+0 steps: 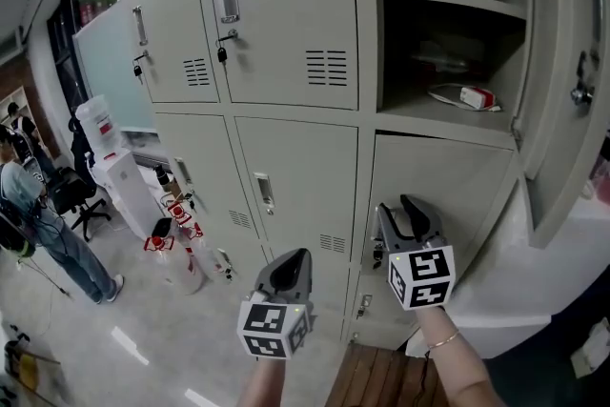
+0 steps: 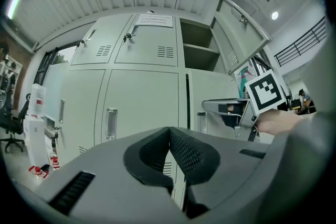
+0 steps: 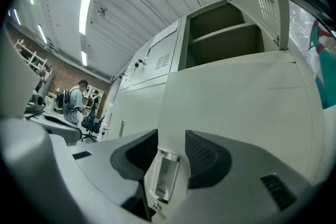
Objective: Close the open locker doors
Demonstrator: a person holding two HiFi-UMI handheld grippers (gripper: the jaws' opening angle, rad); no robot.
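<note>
Overhead, the open locker (image 1: 412, 116) holds a red-and-white box (image 1: 477, 96); left gripper (image 1: 297, 256) jaws together, right gripper (image 1: 399, 206) jaws apart astride a door handle (image 3: 164, 178)

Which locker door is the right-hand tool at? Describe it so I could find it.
On the grey locker bank, find the right column, whose top door hangs wide open. It is the door directly below: only its recessed handle sits between the right gripper's parted jaws.
</note>
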